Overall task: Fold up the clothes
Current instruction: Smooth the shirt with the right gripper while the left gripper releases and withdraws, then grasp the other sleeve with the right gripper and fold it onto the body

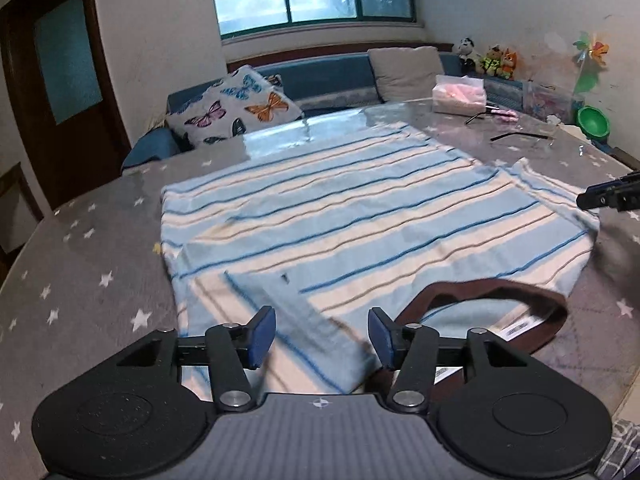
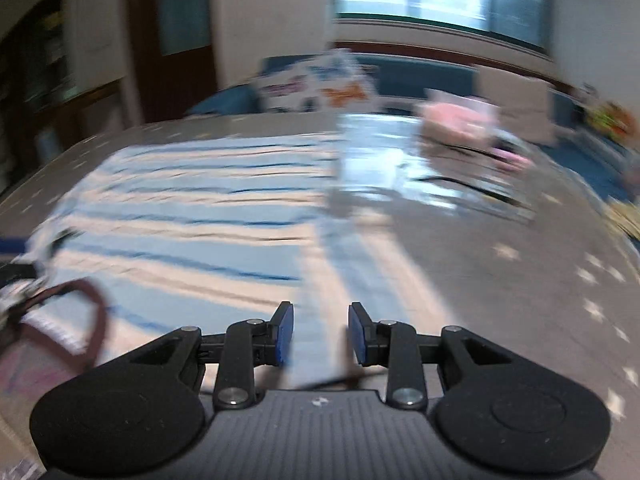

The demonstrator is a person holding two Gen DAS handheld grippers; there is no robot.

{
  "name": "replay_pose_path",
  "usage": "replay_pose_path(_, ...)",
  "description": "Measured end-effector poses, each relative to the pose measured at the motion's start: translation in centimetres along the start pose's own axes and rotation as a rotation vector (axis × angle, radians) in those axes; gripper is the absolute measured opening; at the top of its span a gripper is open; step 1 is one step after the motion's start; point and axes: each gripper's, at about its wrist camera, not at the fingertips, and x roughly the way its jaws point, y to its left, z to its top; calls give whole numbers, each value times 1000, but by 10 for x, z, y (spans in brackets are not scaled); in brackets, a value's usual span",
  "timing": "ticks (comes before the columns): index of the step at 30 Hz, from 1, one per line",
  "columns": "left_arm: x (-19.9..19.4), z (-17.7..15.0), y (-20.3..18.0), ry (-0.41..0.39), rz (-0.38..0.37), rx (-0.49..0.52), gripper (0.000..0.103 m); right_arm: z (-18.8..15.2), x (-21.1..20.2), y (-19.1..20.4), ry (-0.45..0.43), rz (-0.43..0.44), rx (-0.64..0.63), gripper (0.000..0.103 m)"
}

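Note:
A light-blue and cream striped T-shirt (image 1: 340, 216) with a brown collar (image 1: 492, 292) lies flat on the table, collar end near me. One sleeve (image 1: 304, 332) is folded in over the body. My left gripper (image 1: 322, 336) is open above that folded sleeve, holding nothing. In the right wrist view, which is blurred, the shirt (image 2: 192, 216) lies to the left and its other sleeve (image 2: 332, 280) runs toward me. My right gripper (image 2: 320, 332) is open over that sleeve. The right gripper also shows at the right edge of the left wrist view (image 1: 612, 196).
The table has a grey star-print cloth (image 1: 80, 280) under a clear cover. A tissue box (image 1: 460, 94), glasses (image 1: 520, 136) and a green bowl (image 1: 594, 120) stand at the far right. A blue sofa with a butterfly cushion (image 1: 236, 108) lies beyond the table.

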Motion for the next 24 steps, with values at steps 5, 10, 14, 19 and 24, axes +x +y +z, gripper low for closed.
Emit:
replay_pose_path(5,2,6,-11,-12,-12,-4,61,-7,2,-46,-13,-105,113,30)
replay_pose_path(10,5,12,-19,-25,-10,-15,75,-14,10,-64,-5,-127,158,30)
replay_pose_path(14,4,18,-26,-53,-5,-11,91,-16,14,-61,-10,-118,158,30)
replay_pose_path(19,7,23,-35,-70,-21,-10,103,-16,16,-55,-15,-120,124,22)
replay_pose_path(24,12,23,-45,-55,-29,9,103,-12,12,-56,-24,-95,143,9)
